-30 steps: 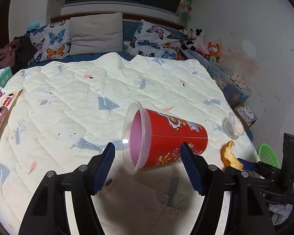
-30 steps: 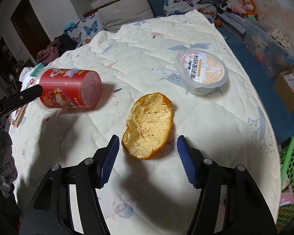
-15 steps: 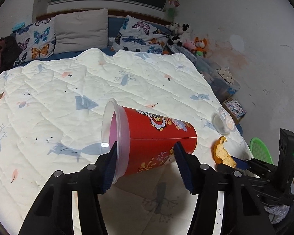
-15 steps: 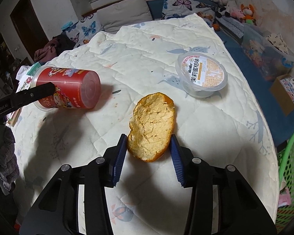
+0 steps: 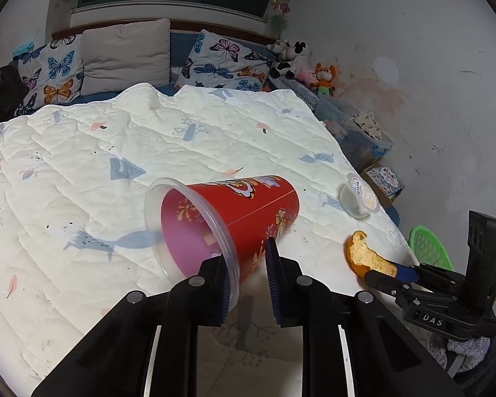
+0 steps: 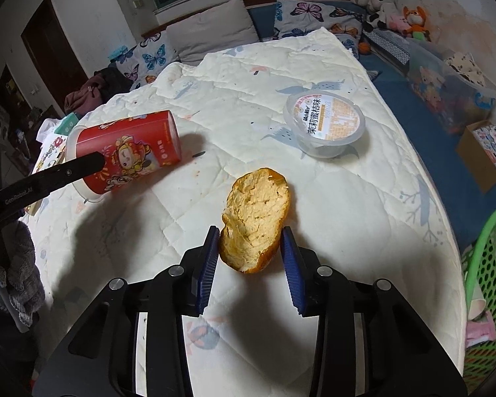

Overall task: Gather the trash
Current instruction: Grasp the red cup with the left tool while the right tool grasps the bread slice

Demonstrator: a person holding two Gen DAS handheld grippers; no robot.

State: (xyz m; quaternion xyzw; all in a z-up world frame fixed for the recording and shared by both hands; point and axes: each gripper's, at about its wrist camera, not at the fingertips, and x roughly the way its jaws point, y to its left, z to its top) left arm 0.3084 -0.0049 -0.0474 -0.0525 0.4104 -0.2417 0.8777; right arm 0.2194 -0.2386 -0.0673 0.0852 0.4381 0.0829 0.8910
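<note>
A red printed plastic cup [image 5: 234, 218] lies on its side on the white quilt [image 5: 148, 152], clear rim toward me. My left gripper [image 5: 246, 264] is shut on the cup's rim wall, one finger inside and one outside. The cup also shows in the right wrist view [image 6: 129, 152]. An orange peel [image 6: 254, 218] is held by my right gripper [image 6: 249, 248], whose pads press its near end; it looks slightly raised off the quilt. The peel and right gripper also show in the left wrist view [image 5: 367, 254]. A clear lidded food tub [image 6: 325, 125] sits farther on the quilt.
A green mesh basket [image 6: 486, 264] stands on the floor beside the bed at right. Butterfly pillows [image 5: 225, 63] and plush toys [image 5: 301, 63] line the headboard. Boxes and a storage bin [image 6: 446, 89] lie along the right wall.
Both grippers closed: the left one onto the cup's rim, tilting the cup, the right one onto the orange peel, which now looks lifted.
</note>
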